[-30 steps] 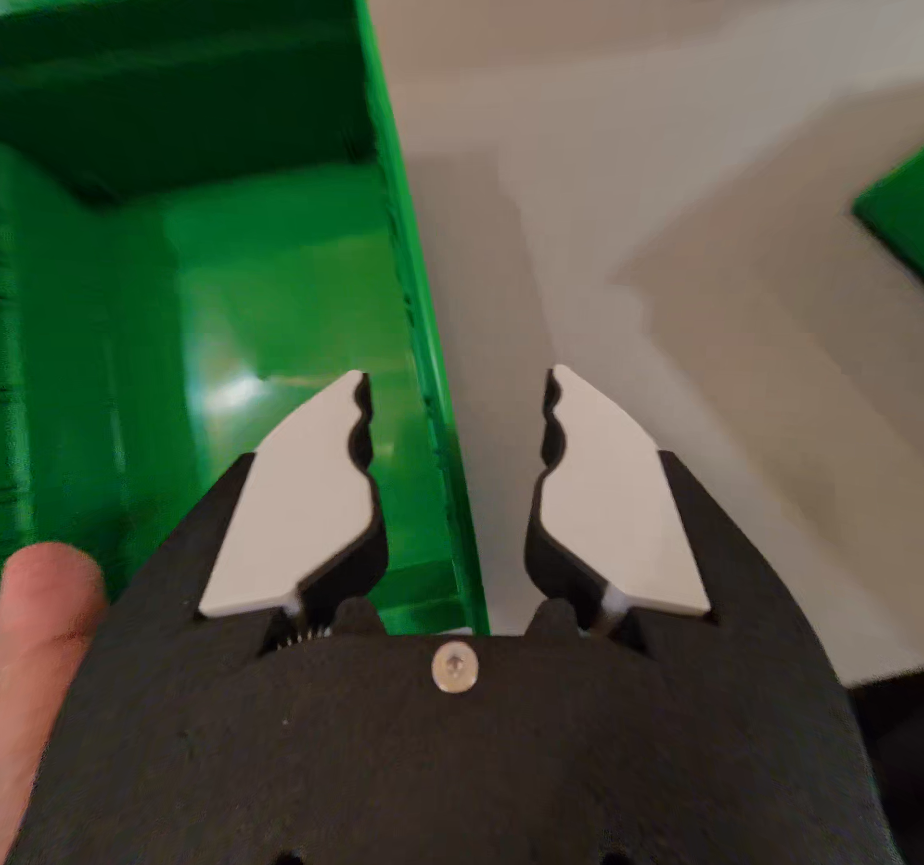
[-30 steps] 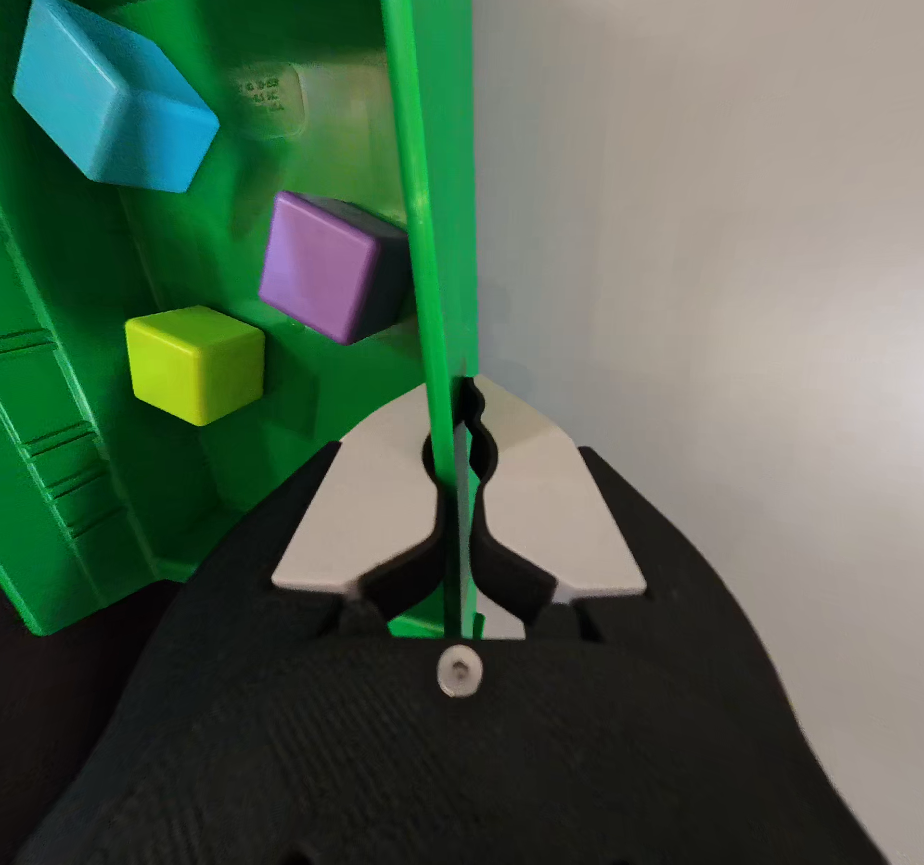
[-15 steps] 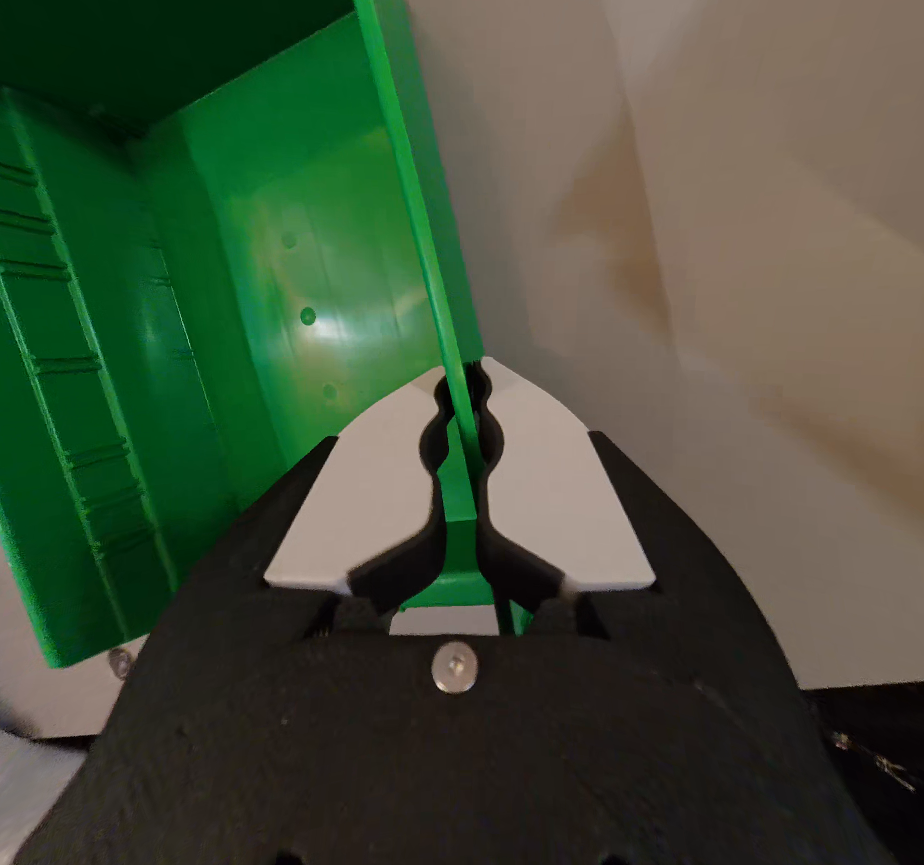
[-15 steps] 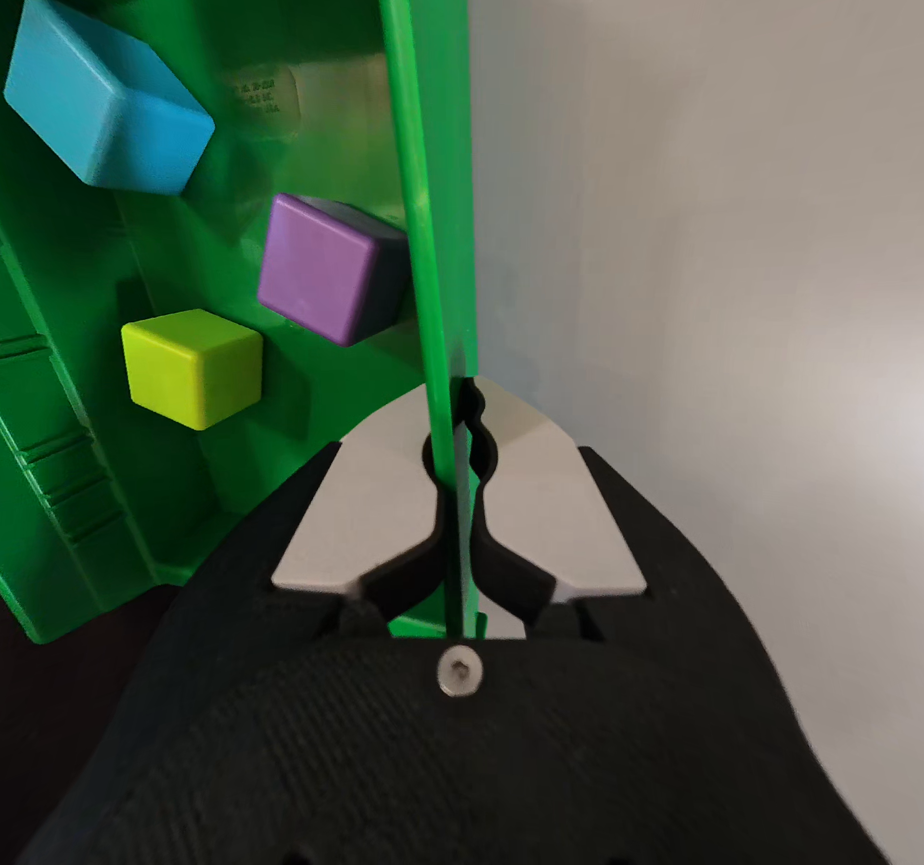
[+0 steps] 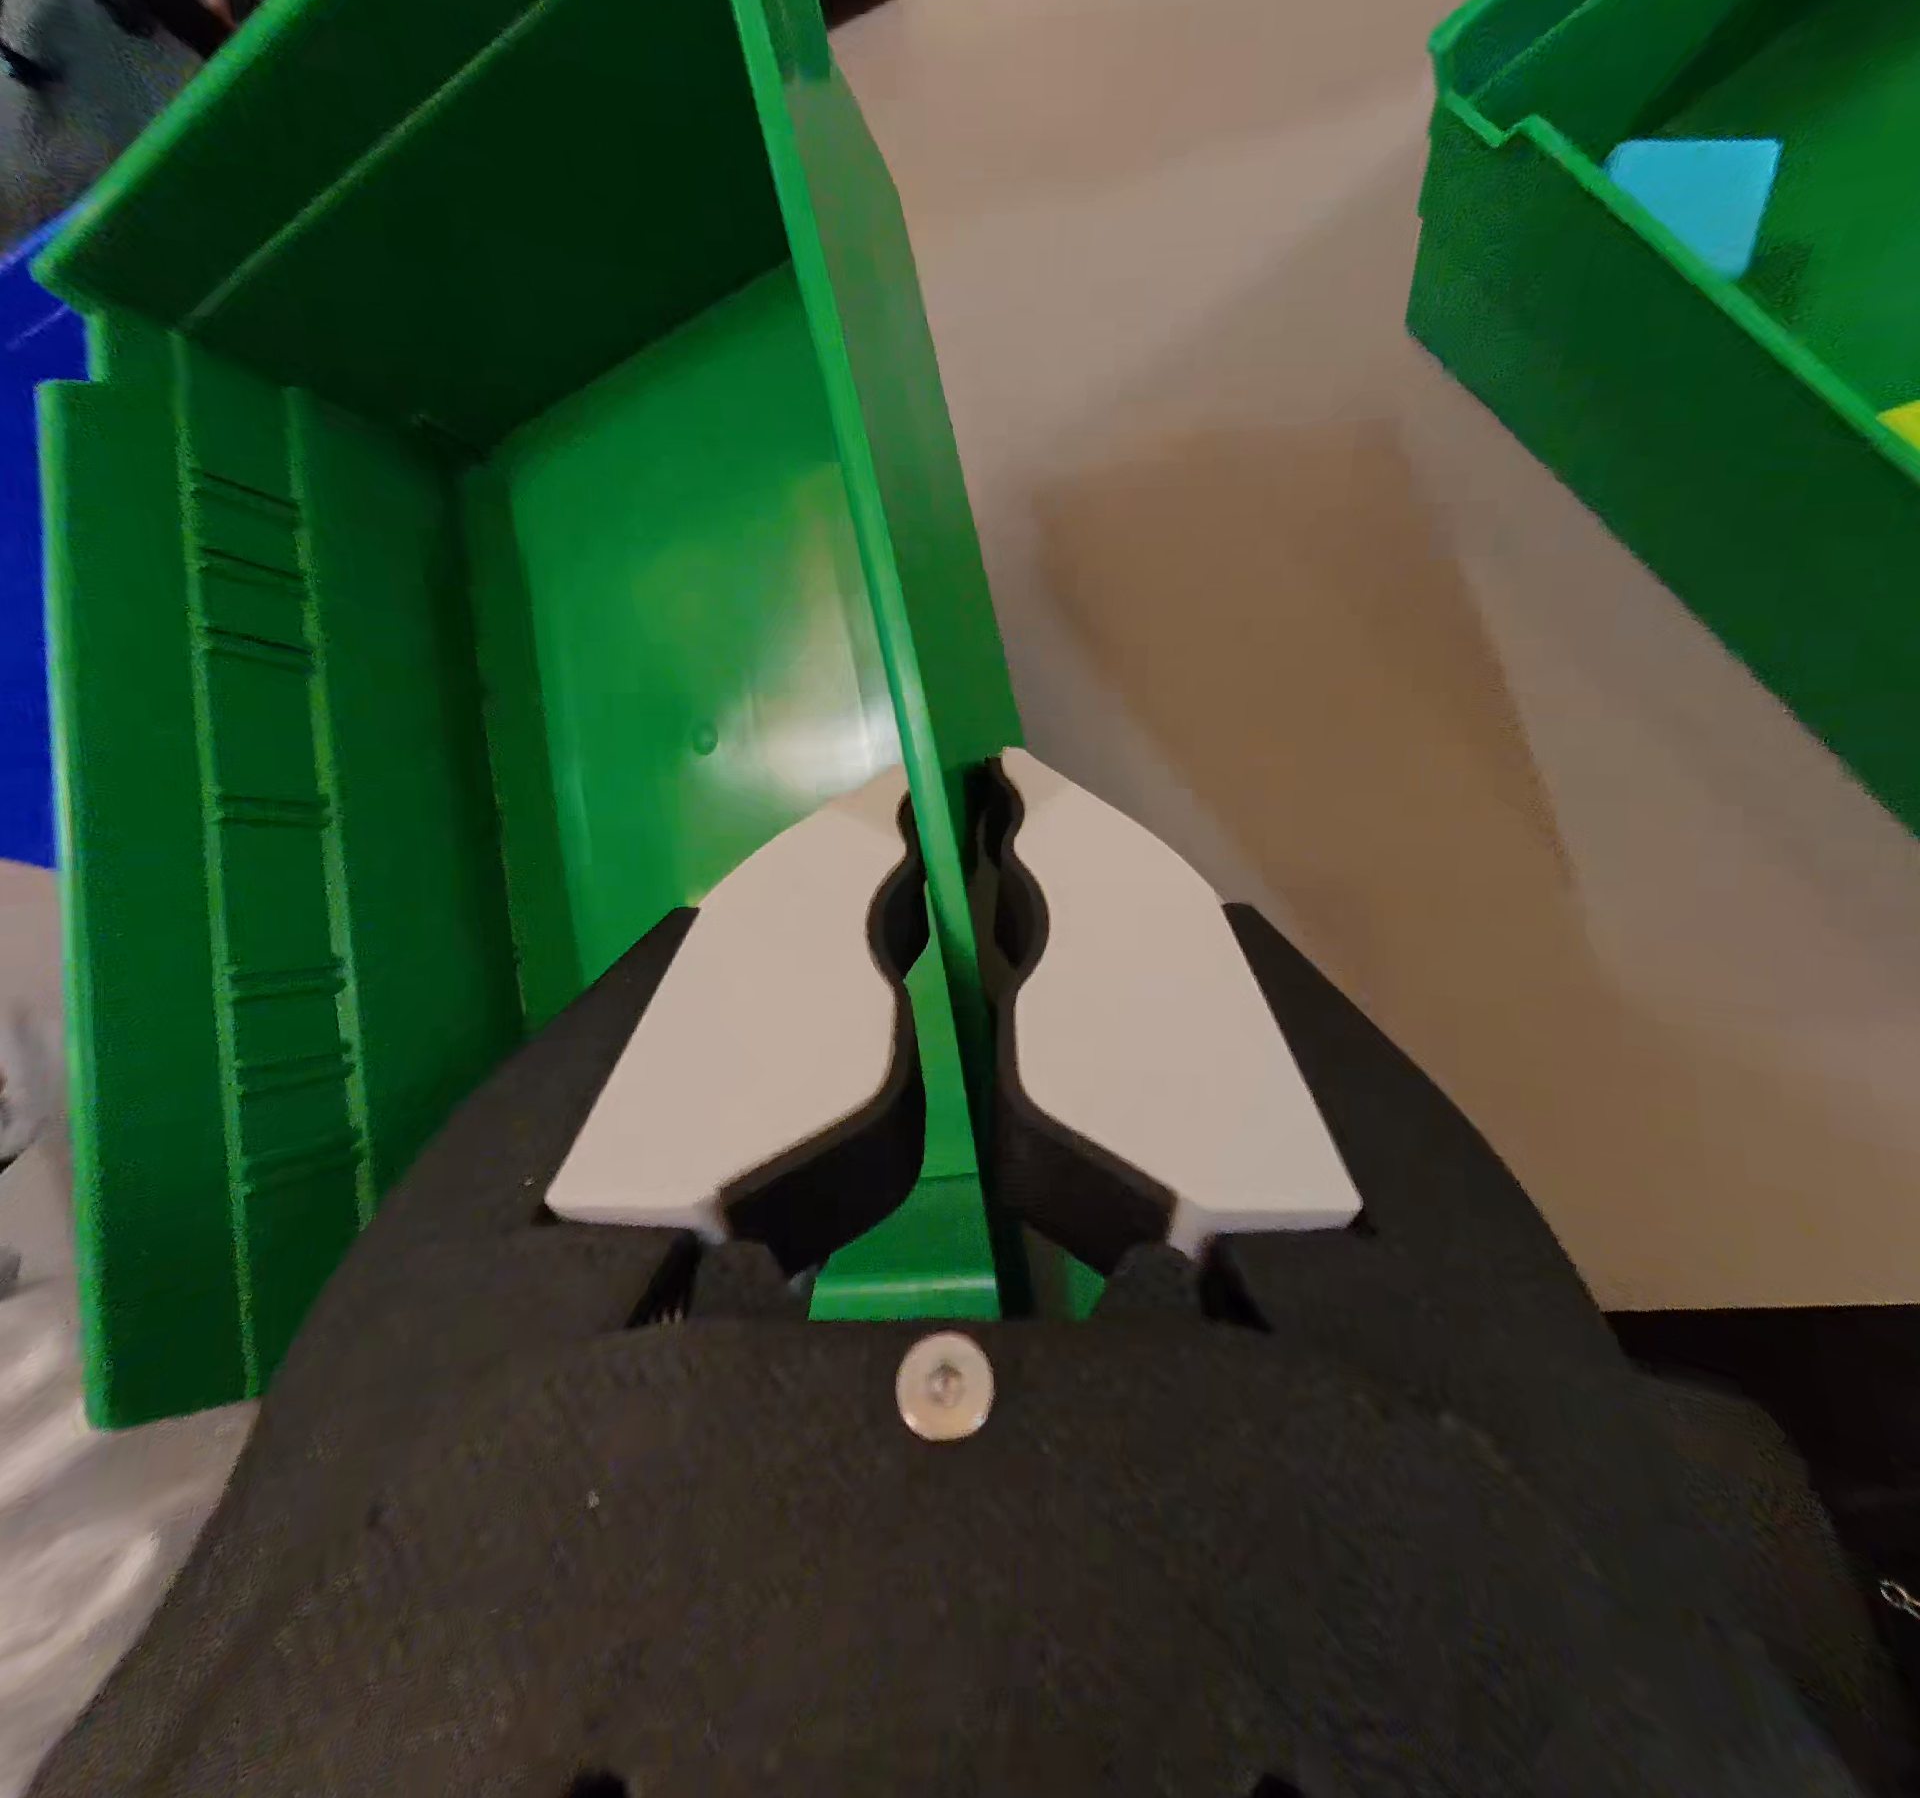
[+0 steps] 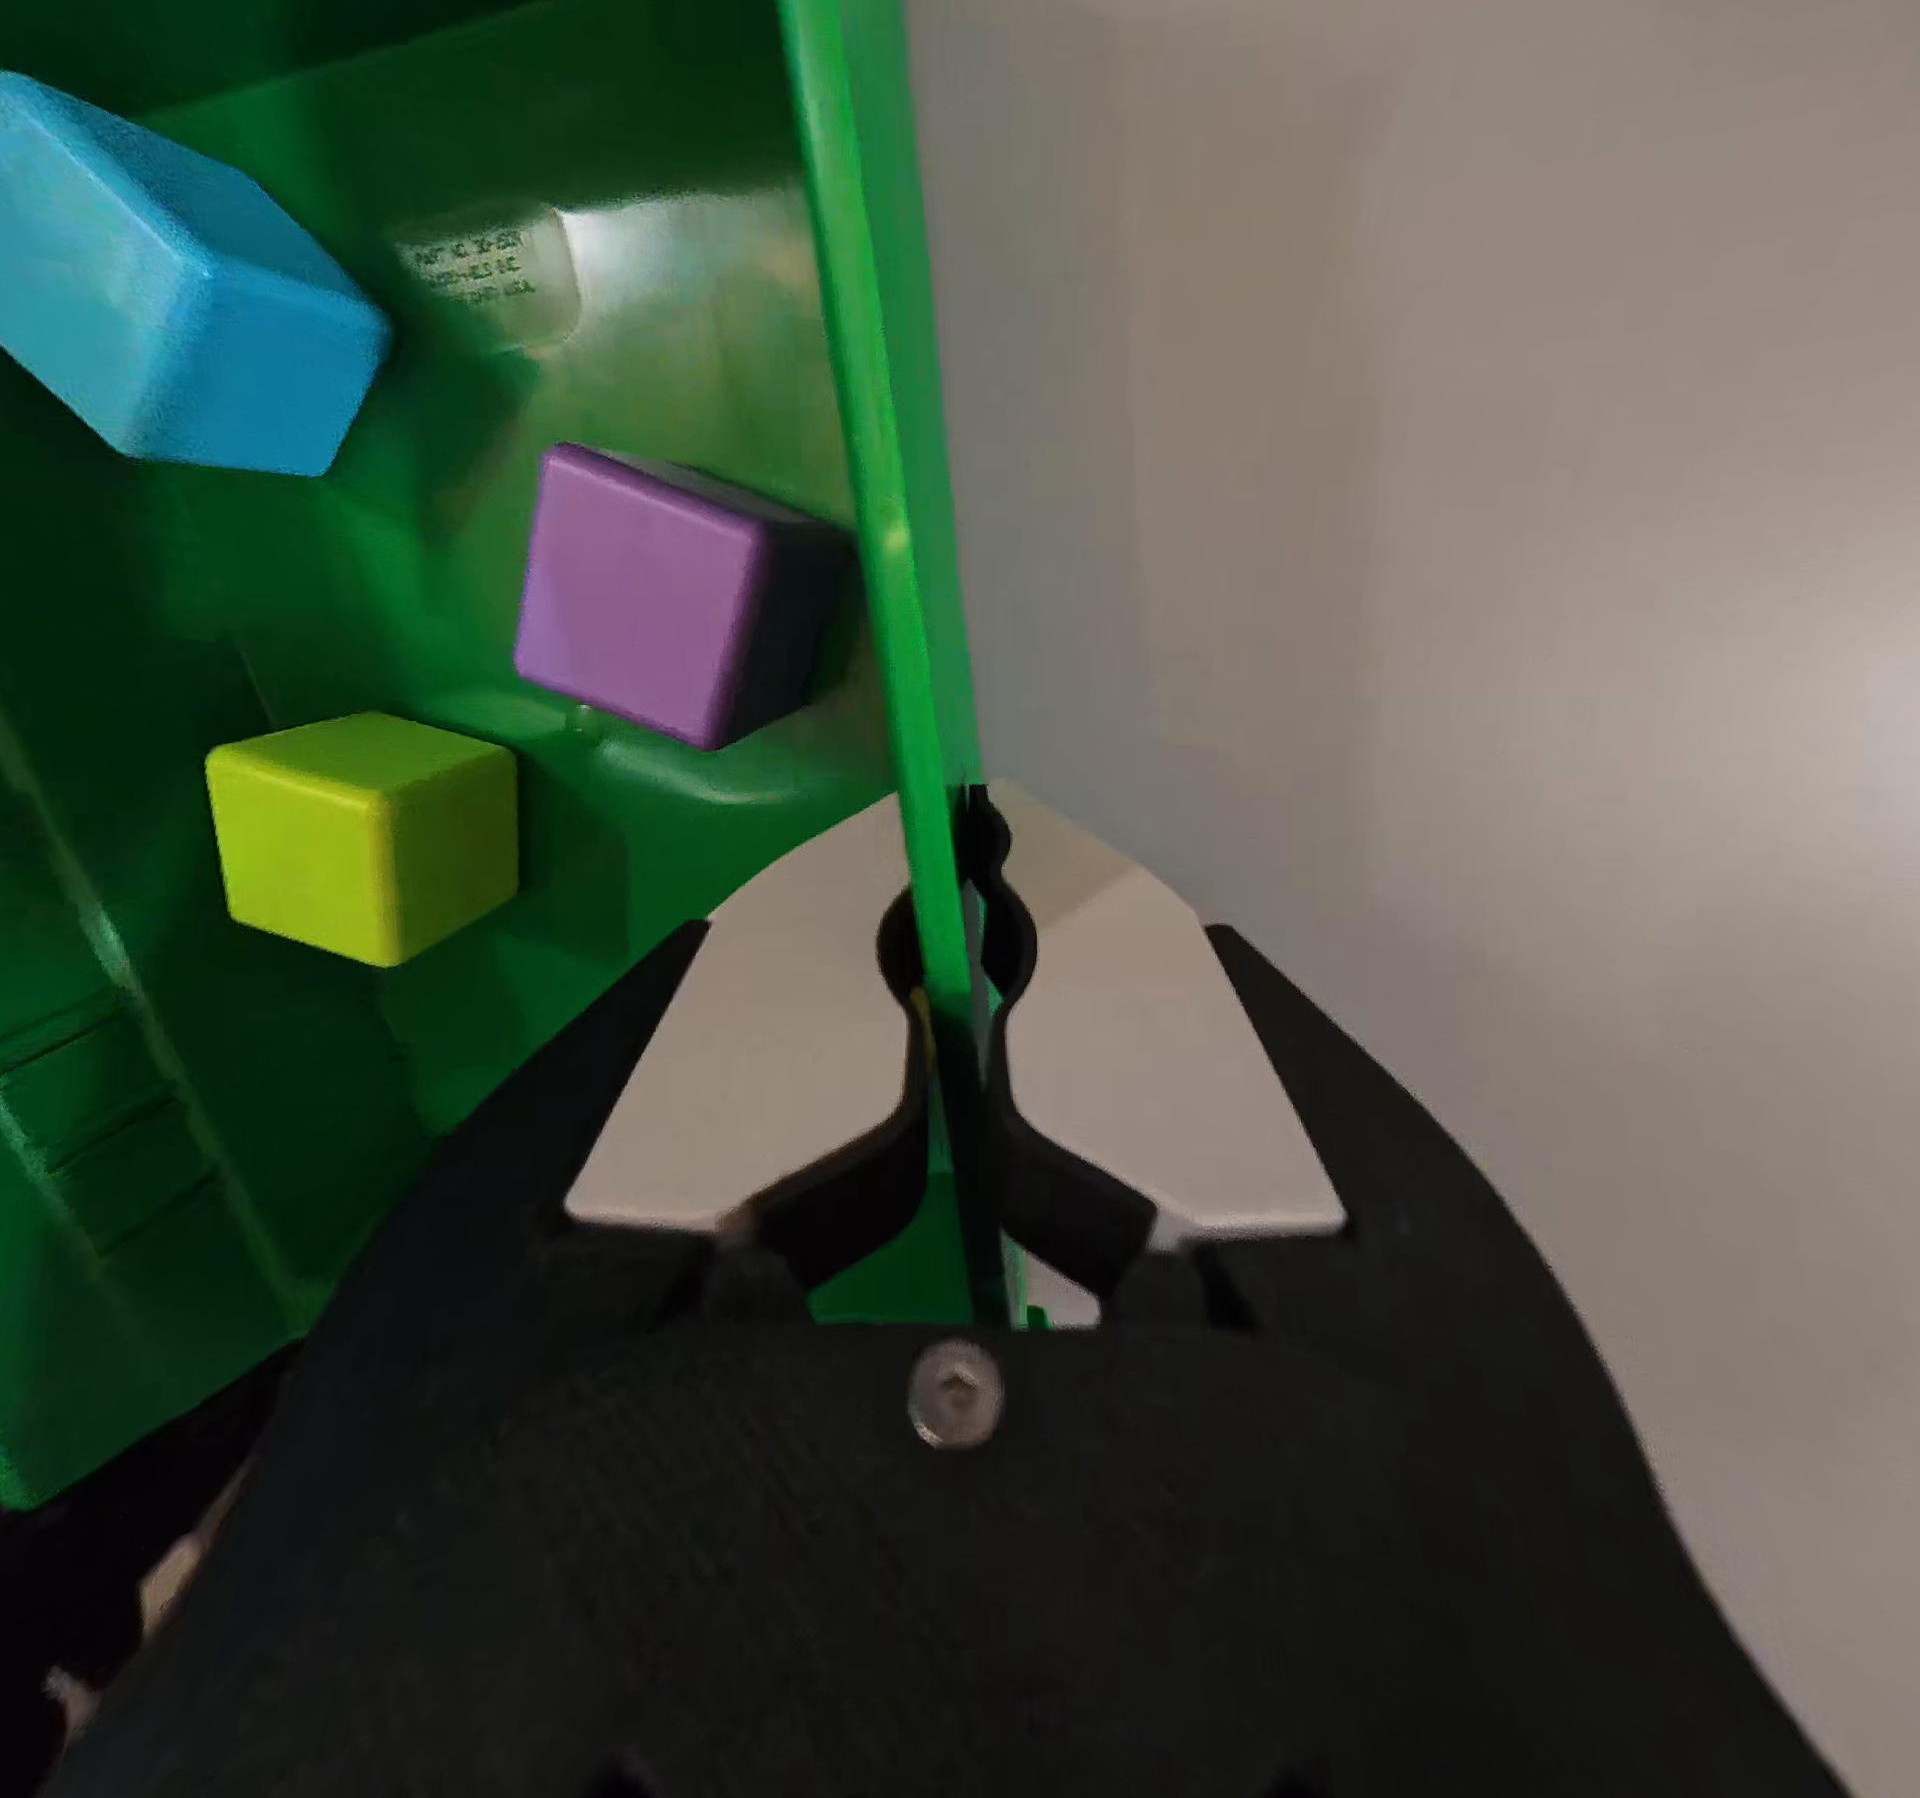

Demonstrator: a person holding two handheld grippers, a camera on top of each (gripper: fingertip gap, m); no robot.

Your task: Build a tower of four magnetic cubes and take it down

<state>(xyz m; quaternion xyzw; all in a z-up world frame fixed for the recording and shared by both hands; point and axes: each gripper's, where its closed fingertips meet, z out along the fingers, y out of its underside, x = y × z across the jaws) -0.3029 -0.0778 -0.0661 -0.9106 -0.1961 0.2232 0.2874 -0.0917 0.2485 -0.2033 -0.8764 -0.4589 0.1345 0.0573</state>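
I'm clamping left gripper (image 5: 961,927) on the empty green bin's (image 5: 312,709) wall; right gripper (image 6: 961,927) pinching the block-filled bin's (image 6: 831,190) wall, purple cube (image 6: 644,595) nearest.

Both bins (image 5: 312,813) (image 6: 644,190) are bright green. Left of the black-and-white right gripper (image 6: 961,875) sit blue (image 6: 177,294), purple (image 6: 655,595) and lime (image 6: 358,834) cubes. The table (image 6: 1455,501) is pale grey.
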